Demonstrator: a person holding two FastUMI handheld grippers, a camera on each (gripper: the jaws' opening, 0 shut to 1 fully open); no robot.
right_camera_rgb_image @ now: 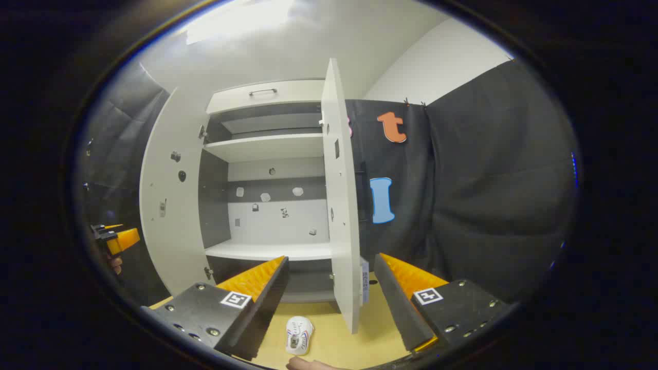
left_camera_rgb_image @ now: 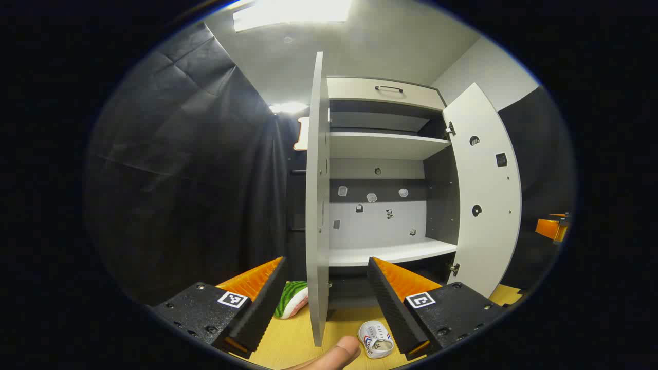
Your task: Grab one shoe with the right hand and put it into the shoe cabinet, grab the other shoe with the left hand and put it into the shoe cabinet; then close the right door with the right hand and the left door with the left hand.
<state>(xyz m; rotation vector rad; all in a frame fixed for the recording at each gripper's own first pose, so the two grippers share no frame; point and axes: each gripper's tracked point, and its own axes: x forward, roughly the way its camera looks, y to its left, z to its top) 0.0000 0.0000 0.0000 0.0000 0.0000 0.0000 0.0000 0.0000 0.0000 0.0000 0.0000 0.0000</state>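
Two sets of tongs, both spread apart and gripping nothing: left tongs (left_camera_rgb_image: 327,288) astride the edge of the cabinet's left door (left_camera_rgb_image: 317,205), right tongs (right_camera_rgb_image: 331,282) astride the edge of the right door (right_camera_rgb_image: 342,205). Both doors swung wide on the shoe cabinet (right_camera_rgb_image: 267,154), shelves bare. One white shoe (left_camera_rgb_image: 376,339) lying on the wooden floor (left_camera_rgb_image: 288,339) just before the cabinet, near a fingertip (left_camera_rgb_image: 334,355) at the bottom of the left gripper view; same shoe (right_camera_rgb_image: 299,334) low in the right gripper view. Green striped object (left_camera_rgb_image: 292,299) beyond the left door, partly hidden; cannot tell whether a shoe.
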